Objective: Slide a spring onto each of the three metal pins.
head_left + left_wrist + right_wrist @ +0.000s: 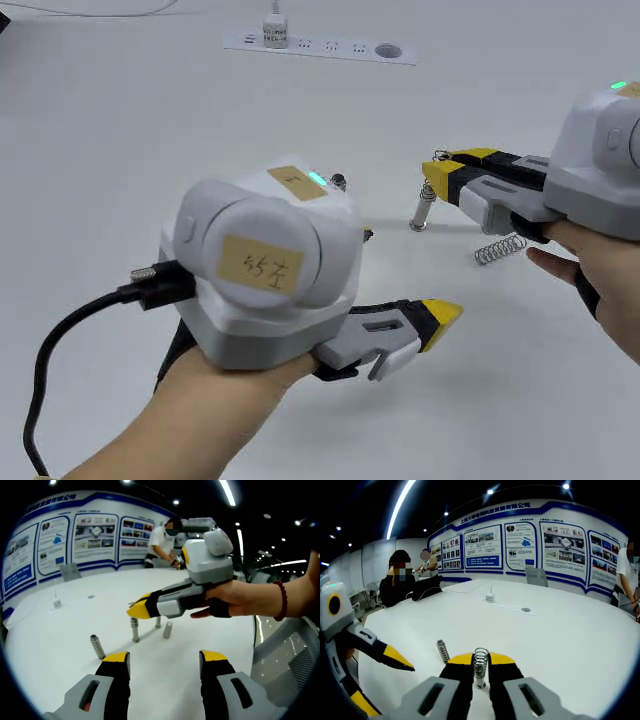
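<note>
White desk [150,130] lies open all round in the head view, a loose spring [500,248] flat on it nearest the right tongs [442,170]; the left gripper view has the left tongs [165,662] gaping, empty; the right gripper view shows the right tongs pinching an upright spring [480,661] over its pin [480,684].

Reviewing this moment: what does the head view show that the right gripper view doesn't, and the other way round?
Head view: a loose spring lying on the table and the black cable of the left gripper. Right gripper view: wall posters and people at the table's far end. Both: the right gripper, its claw shut on the held spring, plus the power strip and the left gripper.
</note>
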`<state>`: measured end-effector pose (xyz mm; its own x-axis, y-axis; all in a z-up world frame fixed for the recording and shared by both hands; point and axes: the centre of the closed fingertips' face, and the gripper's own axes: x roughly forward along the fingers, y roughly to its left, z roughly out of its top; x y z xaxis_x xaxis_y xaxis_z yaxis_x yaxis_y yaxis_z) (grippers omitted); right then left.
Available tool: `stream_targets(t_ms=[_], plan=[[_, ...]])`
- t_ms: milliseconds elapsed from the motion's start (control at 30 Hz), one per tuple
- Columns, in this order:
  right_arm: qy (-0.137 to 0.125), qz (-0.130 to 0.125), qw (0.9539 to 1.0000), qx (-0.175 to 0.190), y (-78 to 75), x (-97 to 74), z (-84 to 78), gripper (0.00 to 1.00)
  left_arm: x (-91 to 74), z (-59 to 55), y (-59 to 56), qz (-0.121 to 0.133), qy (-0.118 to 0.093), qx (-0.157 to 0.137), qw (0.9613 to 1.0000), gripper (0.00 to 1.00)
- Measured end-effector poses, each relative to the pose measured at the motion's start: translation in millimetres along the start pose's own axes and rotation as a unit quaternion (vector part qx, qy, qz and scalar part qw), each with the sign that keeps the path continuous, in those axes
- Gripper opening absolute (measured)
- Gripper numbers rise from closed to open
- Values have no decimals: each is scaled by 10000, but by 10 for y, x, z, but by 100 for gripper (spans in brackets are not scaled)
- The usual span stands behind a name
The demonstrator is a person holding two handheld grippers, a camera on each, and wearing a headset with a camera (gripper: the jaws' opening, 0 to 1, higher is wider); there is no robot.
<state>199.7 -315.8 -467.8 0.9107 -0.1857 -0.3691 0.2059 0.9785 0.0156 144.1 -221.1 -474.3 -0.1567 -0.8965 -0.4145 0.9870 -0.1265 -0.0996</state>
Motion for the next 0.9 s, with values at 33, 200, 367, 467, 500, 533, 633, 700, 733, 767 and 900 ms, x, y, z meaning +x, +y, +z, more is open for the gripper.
stream_targets(t_ms=[33, 200, 367, 467, 500, 533, 633, 700, 733, 767, 900], plan=[[-8, 2, 10000, 6, 3, 0, 0, 12, 0, 0, -1, -2, 0, 2, 10000, 57], [57, -2, 10000, -38, 19, 7, -34, 12, -1, -2, -2, -5, 7, 7, 10000, 57], [136, -5, 9999, -72, 32, 14, -88, 12, 0, -1, -4, -7, 8, 9, 10000, 56], [177, -3, 9998, -59, 34, 24, -117, 12, -1, 0, -9, -16, 8, 14, 10000, 56], [188, -2, 9998, -59, 35, 29, -130, 12, -1, -1, -10, -20, 10, 16, 10000, 56], [207, -2, 9998, -43, 37, 32, -142, 12, -1, 0, -8, -19, 10, 18, 10000, 56], [252, -2, 9997, -32, 46, 46, -180, 12, -2, 4, -3, -15, 0, 5, 10000, 56], [286, 3, 9996, -28, 52, 56, -209, 12, -3, 1, 1, -8, 9, 13, 10000, 56], [302, 1, 9995, -26, 53, 60, -222, 12, -3, 0, 0, -9, 12, 13, 10000, 56], [310, 4, 9995, -20, 54, 62, -228, 12, -4, 0, 1, -6, 12, 12, 10000, 56], [355, -5, 9994, 4, 50, 78, -266, 12, -4, -4, 6, -1, 19, 6, 10000, 56]])
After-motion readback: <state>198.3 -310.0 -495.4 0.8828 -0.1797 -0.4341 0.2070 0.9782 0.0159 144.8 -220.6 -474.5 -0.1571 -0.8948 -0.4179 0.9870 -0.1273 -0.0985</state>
